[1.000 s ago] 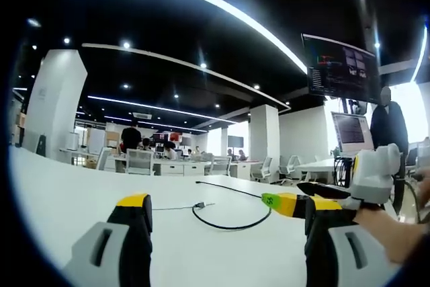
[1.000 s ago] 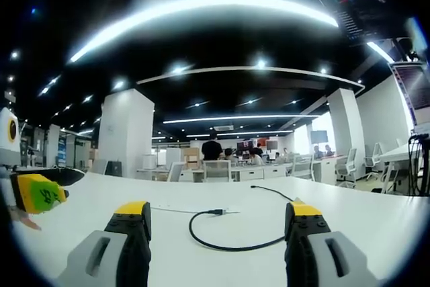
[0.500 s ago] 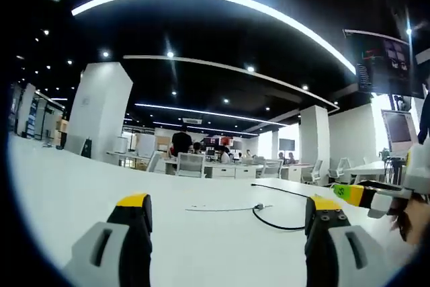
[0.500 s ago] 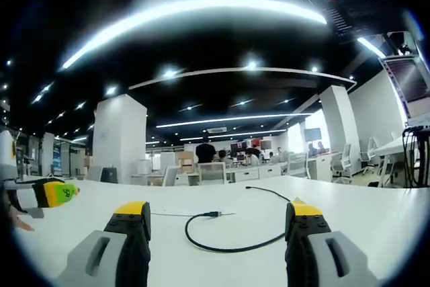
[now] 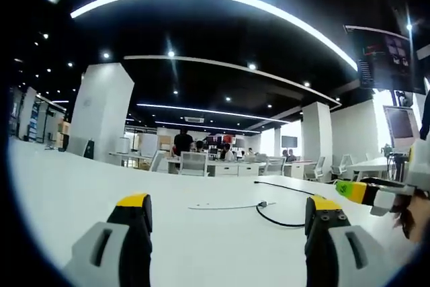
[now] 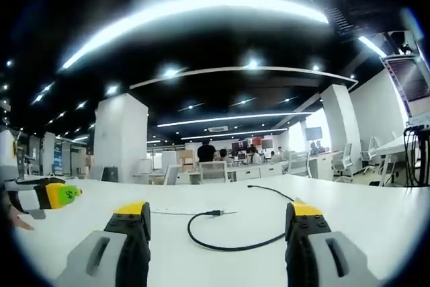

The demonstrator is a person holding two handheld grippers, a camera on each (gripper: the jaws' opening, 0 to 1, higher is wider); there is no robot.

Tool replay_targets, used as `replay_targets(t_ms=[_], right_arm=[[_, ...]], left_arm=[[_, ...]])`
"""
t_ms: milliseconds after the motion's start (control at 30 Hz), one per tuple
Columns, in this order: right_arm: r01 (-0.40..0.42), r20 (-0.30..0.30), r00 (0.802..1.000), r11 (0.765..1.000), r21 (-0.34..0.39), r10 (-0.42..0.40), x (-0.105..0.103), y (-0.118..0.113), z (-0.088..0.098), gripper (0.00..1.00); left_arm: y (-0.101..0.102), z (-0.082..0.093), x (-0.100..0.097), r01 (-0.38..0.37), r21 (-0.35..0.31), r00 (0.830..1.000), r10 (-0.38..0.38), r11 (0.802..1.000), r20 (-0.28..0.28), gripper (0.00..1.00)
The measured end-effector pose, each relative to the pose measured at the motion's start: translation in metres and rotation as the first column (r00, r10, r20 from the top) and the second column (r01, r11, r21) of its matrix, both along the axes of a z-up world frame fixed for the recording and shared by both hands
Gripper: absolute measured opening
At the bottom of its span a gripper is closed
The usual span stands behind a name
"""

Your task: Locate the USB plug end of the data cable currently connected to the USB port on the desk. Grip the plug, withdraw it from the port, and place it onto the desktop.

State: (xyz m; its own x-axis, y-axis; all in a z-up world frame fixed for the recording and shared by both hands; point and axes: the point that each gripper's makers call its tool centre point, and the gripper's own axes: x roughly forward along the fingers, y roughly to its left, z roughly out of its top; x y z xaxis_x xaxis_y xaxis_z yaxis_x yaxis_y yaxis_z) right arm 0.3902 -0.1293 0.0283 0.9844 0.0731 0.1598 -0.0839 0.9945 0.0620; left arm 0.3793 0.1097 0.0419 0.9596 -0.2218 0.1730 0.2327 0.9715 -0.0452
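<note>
**Both grippers hover, cable lies free on the tabletop**

We see the left gripper (image 5: 228,210) spread wide, fingers released, nothing between them; the right gripper (image 6: 220,216) likewise, parted and empty. Against half a second back, little has shifted: both views sit almost as they were. Beyond the fingers, the black data cable (image 6: 228,247) curls on the white tabletop (image 6: 376,223), its USB plug (image 6: 213,213) lying flat, well apart from either gripper. Farther off, office chairs (image 6: 213,171) and a white pillar (image 6: 121,136).

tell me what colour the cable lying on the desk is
Black: the cable curves in a loop across the white desk, clearest in the right gripper view.
</note>
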Motion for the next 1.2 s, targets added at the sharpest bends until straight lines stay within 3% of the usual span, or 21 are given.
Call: replay_targets(t_ms=[1200], right_arm=[[-0.003,-0.003,1.0,1.0,-0.019,0.003,0.0008,0.0005,-0.0022,0.82]], left_arm=[[0.0038,0.0034,-0.0009,-0.028,0.062,0.999,0.026,0.998,0.022,0.94]])
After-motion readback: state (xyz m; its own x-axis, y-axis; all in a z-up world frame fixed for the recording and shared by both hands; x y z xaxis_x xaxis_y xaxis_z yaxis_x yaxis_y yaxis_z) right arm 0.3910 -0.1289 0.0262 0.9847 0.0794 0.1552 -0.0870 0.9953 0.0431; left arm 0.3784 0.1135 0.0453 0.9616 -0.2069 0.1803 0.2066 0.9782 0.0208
